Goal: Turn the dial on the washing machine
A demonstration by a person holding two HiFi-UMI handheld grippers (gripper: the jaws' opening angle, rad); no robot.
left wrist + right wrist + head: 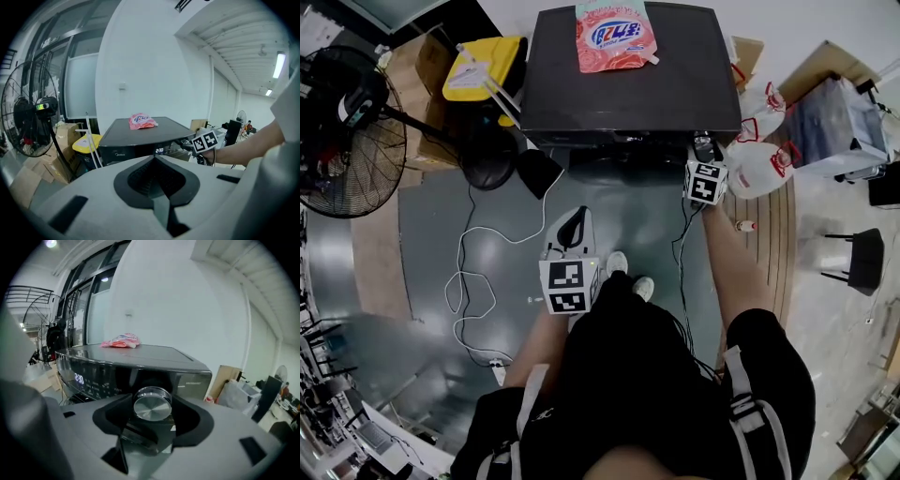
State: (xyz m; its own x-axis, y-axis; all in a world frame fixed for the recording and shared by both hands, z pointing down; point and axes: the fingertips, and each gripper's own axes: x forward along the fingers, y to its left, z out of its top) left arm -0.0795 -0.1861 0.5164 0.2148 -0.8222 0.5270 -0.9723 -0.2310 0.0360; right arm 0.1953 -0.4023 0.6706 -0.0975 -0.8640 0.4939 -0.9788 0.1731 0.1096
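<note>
Dial (pixel 152 404) sits at the right end of the washing machine's (pixel 581 94) front panel. The right gripper (pixel 149 430) is held close to it, jaws spread with the knob framed between them; whether the pads touch its rim is unclear. To turn it well, I would centre the knob, close evenly on the rim, then rotate about the knob's own axis without dragging away from the machine. The left gripper (pixel 155 180) hangs back in front of the machine, jaws together, empty.
</note>
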